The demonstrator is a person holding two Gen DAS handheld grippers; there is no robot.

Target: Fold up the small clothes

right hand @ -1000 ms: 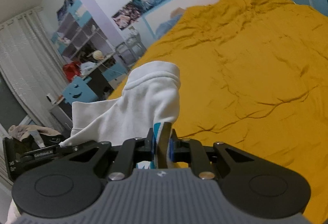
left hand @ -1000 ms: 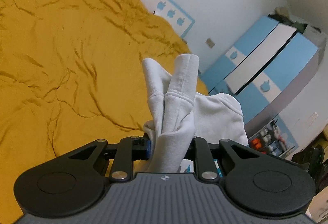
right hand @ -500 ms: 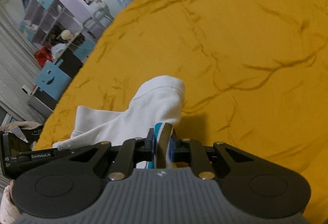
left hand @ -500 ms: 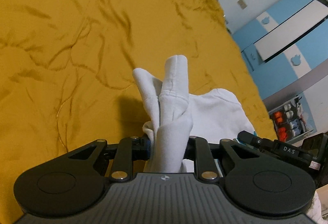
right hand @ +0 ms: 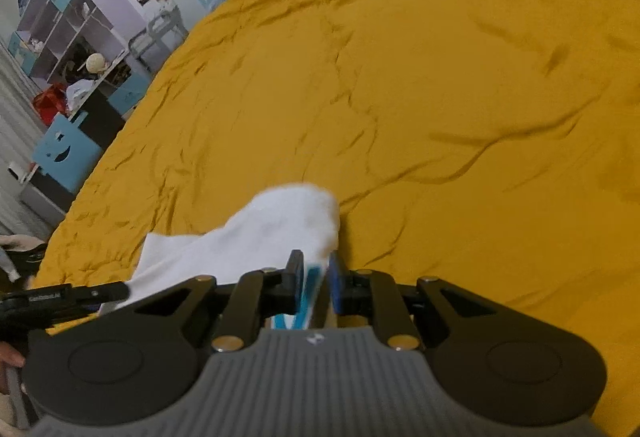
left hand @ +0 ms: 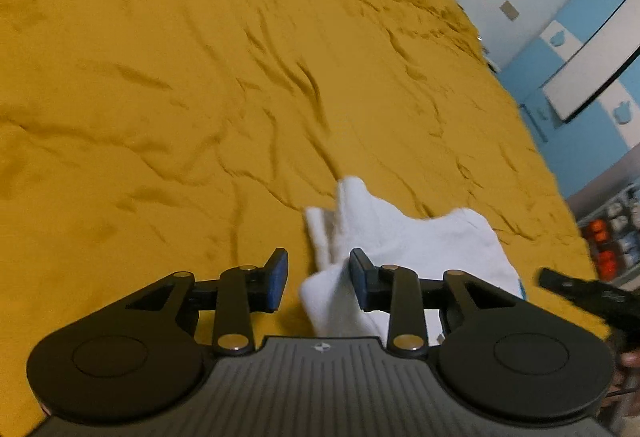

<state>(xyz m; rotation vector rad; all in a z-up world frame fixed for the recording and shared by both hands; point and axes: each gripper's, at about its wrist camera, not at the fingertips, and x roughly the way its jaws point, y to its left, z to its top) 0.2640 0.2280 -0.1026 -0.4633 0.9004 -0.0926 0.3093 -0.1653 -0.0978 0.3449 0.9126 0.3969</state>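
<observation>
Soft white knit garment (left hand: 404,237) on a matt, wrinkled mustard cloth bedspread (left hand: 200,97); gripper (left hand: 318,279) matt black plastic.

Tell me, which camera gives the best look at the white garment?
The left wrist view: the white garment lies spread on the yellow bedspread past the open left tool. The right wrist view shows one bunched end.

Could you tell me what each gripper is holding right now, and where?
The right gripper pinches the white garment's edge; the left gripper is open, holding nothing.

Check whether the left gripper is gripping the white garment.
Not gripping it. In the left wrist view the left gripper is open; the white garment lies between, brushing the right-hand finger, with yellow bedspread visible beside the other.
</observation>
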